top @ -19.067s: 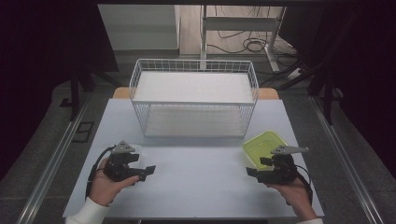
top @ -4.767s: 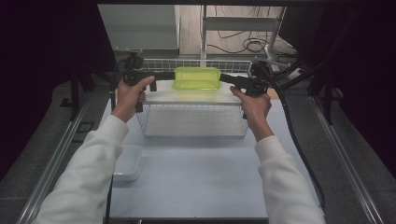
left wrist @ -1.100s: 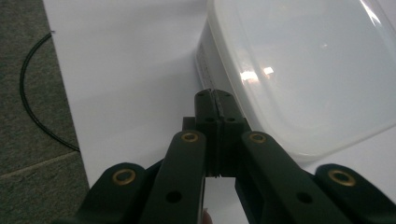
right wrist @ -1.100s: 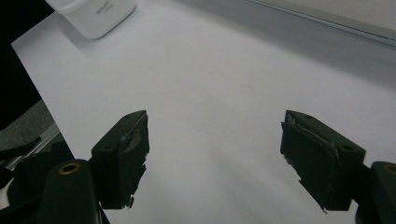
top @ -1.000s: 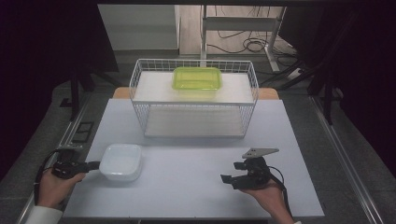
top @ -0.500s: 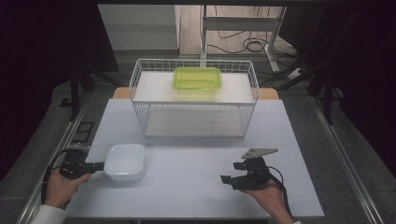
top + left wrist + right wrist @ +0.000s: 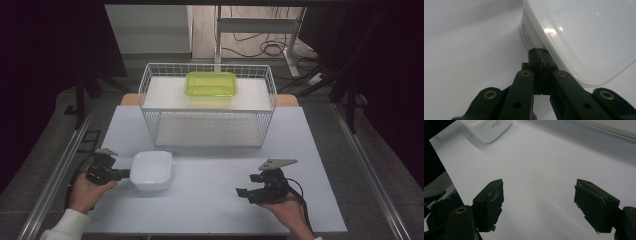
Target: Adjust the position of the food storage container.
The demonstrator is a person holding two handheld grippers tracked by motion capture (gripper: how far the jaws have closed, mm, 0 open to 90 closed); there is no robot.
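One flat, matt white surface [image 7: 210, 200], rectangular, smooth and without pattern. One white wire basket [image 7: 207, 107] at the far edge, midway along it: thin rods in an open grid, boxy, with rounded upper corners and a pale solid floor. Inside, toward the far side, one lime-green plastic container [image 7: 211, 83], translucent, shallow, rectangular with rounded corners and a raised rim.

Near the left edge, toward the near-left corner, one white plastic container [image 7: 151, 170]: glossy, milky, roughly square with soft rounded corners, sitting flat on the surface. In the left gripper view, shows a smooth clouded top [image 7: 584, 37] with bright glints and small print on its side wall.

Two black tools, hard and angular, with brass-coloured rivets at the links. Left tool [image 7: 126, 173] clenched on the rim at the white container's left side, pads pressed tight together at that lip, held in one hand [image 7: 87, 192] near the left edge. Right tool [image 7: 245, 192] released, jaws wide apart over bare surface near the near edge, right of centre, holding nothing; worn, rough-edged pads [image 7: 492, 202] in the right gripper view. One grey three-cornered plate on each tool.
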